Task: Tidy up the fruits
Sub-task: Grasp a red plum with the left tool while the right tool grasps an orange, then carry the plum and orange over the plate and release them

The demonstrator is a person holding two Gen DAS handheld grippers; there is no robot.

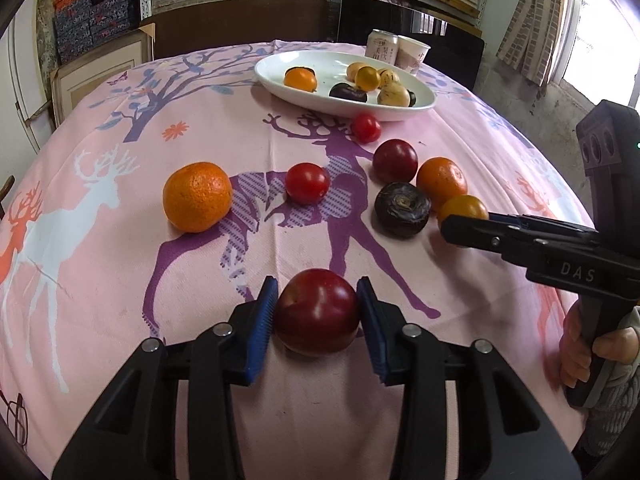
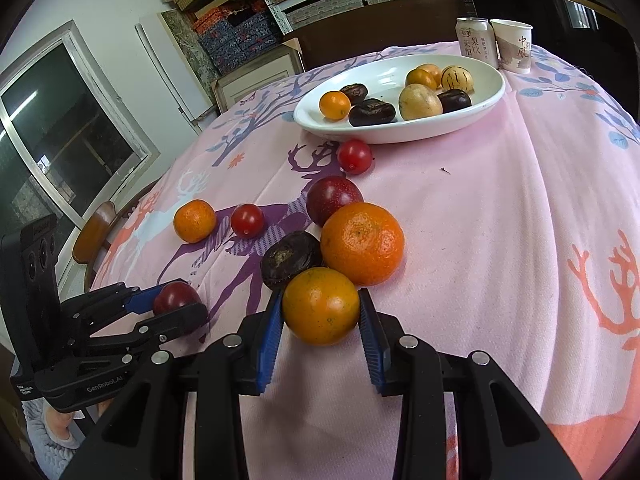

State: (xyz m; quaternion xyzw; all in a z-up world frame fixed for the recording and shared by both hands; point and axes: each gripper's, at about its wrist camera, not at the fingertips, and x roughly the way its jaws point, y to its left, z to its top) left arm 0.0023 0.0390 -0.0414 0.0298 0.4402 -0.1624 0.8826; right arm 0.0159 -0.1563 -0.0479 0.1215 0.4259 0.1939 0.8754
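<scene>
My left gripper point(image 1: 317, 286) is shut on a dark red plum point(image 1: 316, 312) that rests on the pink deer-print cloth; both blue pads press its sides. My right gripper point(image 2: 321, 294) is shut on a small orange point(image 2: 320, 306), also on the cloth, against a big mandarin point(image 2: 362, 243) and a dark brown fruit point(image 2: 288, 258). Loose on the cloth lie another mandarin point(image 1: 197, 197), two cherry tomatoes point(image 1: 307, 183) point(image 1: 366, 128) and a second plum point(image 1: 395, 161). The white oval plate point(image 2: 400, 132) at the back holds several fruits.
A drink can point(image 2: 474, 40) and a paper cup point(image 2: 514, 46) stand just behind the plate. A dark chair back and shelves with boxes lie beyond the table. A person's hand point(image 1: 580, 348) grips the right tool's handle at the table's right edge.
</scene>
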